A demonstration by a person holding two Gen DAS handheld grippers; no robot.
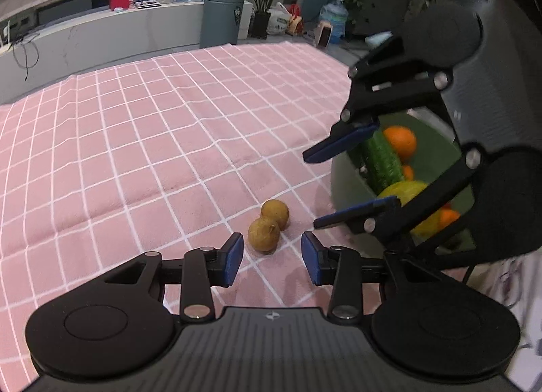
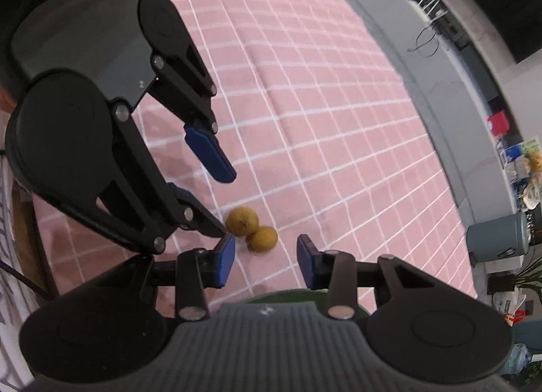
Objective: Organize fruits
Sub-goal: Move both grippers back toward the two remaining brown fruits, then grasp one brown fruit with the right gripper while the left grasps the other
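Pink checkered counter (image 1: pixel 135 155) had two longans (image 1: pixel 267 227) left lower-middle; green bowl (image 1: pixel 349 185) already loaded; both grippers' (image 1: pixel 272 258) (image 2: pixel 265 261) fingers spread, empty.

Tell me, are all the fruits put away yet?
Not quite. The green bowl already holds an orange, a cucumber and a yellow fruit. Nothing is in hand: the left tool and right tool are both open. Two small brown fruits are left on the pink cloth.
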